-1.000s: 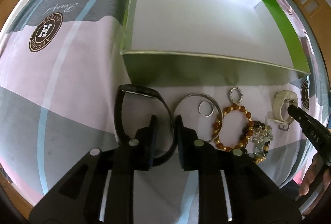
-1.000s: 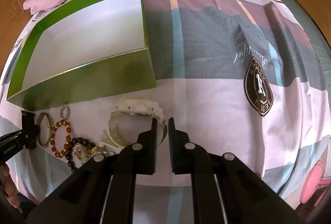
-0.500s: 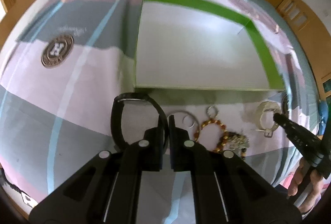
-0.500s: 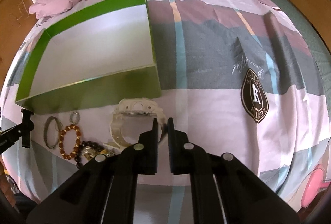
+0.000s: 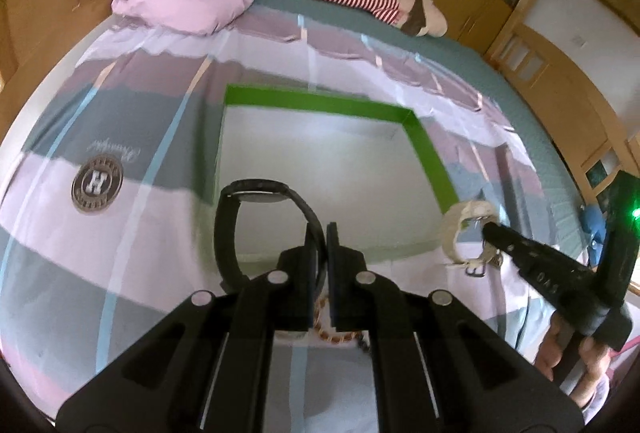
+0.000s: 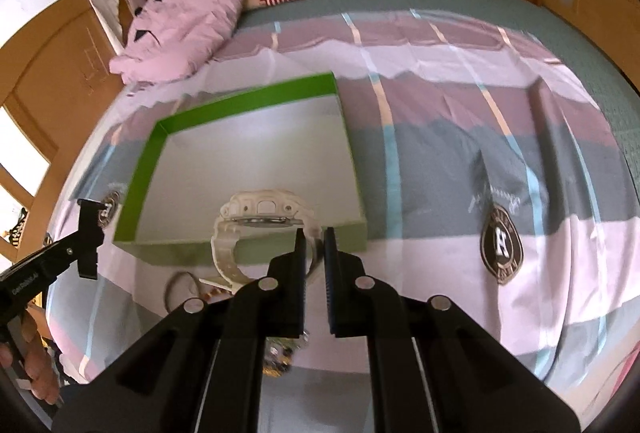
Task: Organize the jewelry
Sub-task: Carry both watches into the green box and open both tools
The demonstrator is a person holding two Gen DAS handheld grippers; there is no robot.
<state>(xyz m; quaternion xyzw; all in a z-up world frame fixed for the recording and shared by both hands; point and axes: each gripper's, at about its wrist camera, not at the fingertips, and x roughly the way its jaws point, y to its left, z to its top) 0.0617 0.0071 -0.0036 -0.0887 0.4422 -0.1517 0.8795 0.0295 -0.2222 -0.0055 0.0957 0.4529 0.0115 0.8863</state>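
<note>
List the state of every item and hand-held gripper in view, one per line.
Left hand-held gripper: shut on black watch.
Right hand-held gripper: shut on white watch.
Black watch: lifted, strap pinched, buckled in a loop.
White watch: lifted, strap pinched.
Green box: open, nothing inside.
Bangle: lying on the bedspread.
Amber bracelet: on the bedspread, mostly hidden.

A large "H" is read on the round brown crest [image 5: 97, 184] [image 6: 501, 246] printed on the bedspread [image 5: 152, 137]; other lettering is illegible.
</note>
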